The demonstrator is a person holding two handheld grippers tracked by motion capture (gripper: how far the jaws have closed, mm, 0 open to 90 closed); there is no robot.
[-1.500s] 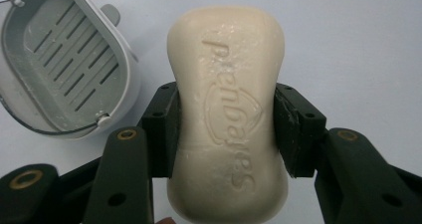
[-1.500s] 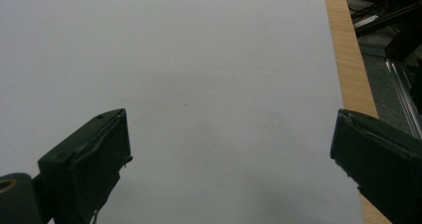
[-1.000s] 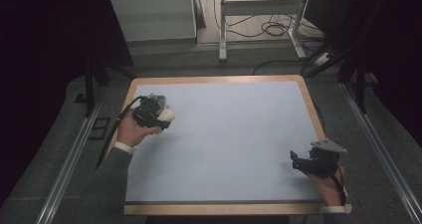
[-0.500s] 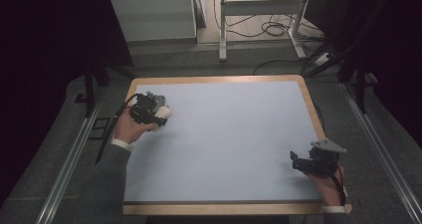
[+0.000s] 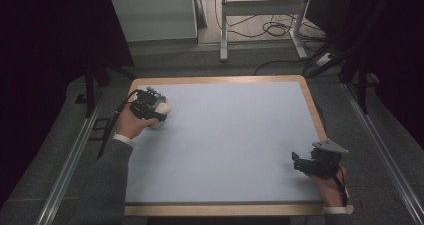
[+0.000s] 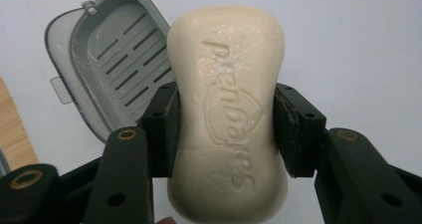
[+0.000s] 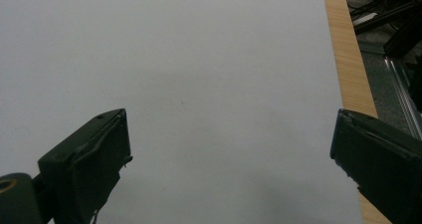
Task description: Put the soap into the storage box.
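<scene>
The left gripper [image 6: 225, 134] has its two black jaws clamped across the waist of a cream, oval bar of soap [image 6: 228, 109] with raised lettering on its face, the pads pressing both long sides where the bar narrows. That looks like the right place to take it: the pinch sits in the hollow, so the bar can't easily squirt forward or back. Soap like this is probably firm and fairly light, but waxy and slippery, and the pads could dent it if squeezed harder.

Just beyond the bar, a grey plastic soap dish [image 6: 112, 64] with a slotted floor lies open on the pale blue tabletop [image 5: 230, 145], a small tab at its rim. From above, the left gripper [image 5: 150, 106] and its pale bar [image 5: 161, 112] hover near the table's far left corner, close to the wooden edge [image 5: 220, 79].

The right gripper [image 5: 300, 164] waits near the right front corner, jaws spread wide with nothing between them, well apart from the soap. Nothing stands between bar and dish; the one risk I'd guess is the bar catching the dish's raised rim.
</scene>
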